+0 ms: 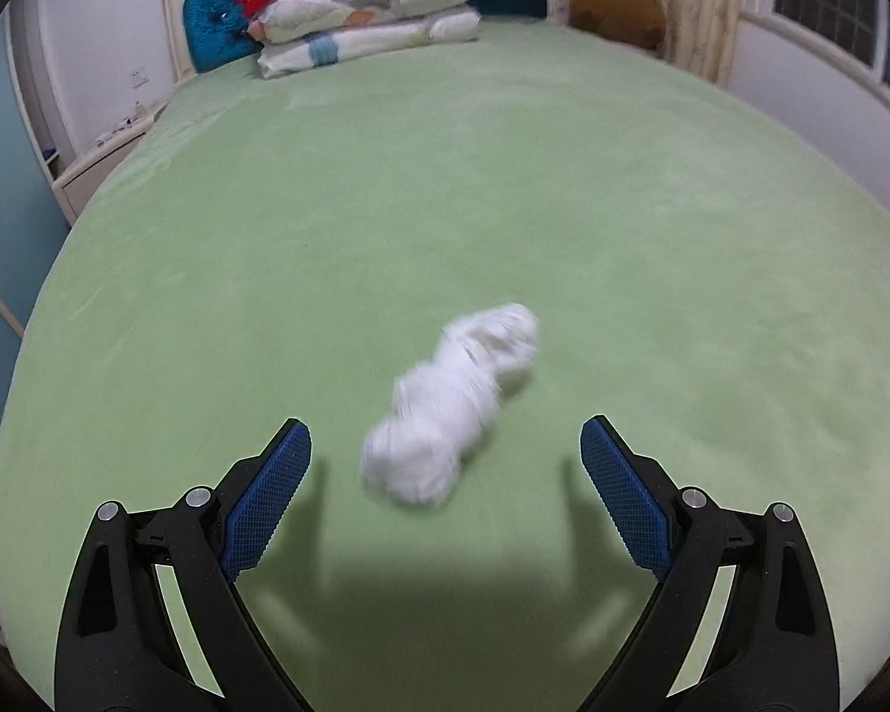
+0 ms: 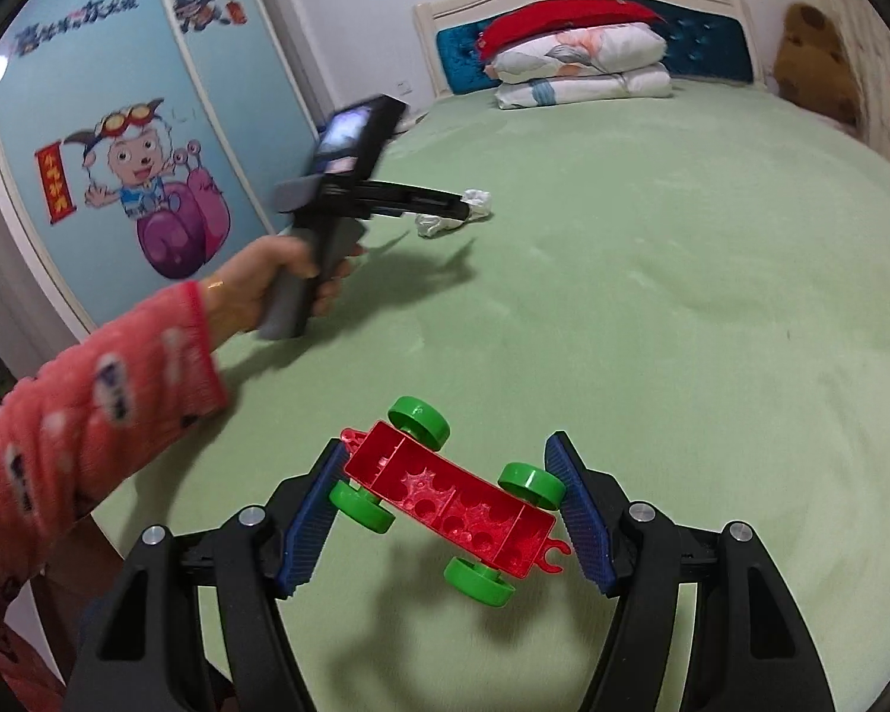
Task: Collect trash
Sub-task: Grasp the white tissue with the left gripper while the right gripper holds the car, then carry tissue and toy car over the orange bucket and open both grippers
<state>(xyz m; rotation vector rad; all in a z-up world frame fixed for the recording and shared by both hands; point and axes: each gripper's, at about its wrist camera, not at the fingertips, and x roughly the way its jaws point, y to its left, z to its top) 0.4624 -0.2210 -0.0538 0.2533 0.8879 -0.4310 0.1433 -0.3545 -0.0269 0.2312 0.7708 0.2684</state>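
Even indoor light; soft shadows fall on the green bedsheet (image 1: 445,190). Motion blur smears the crumpled white tissue (image 1: 451,409); fisheye edges curve darkly.
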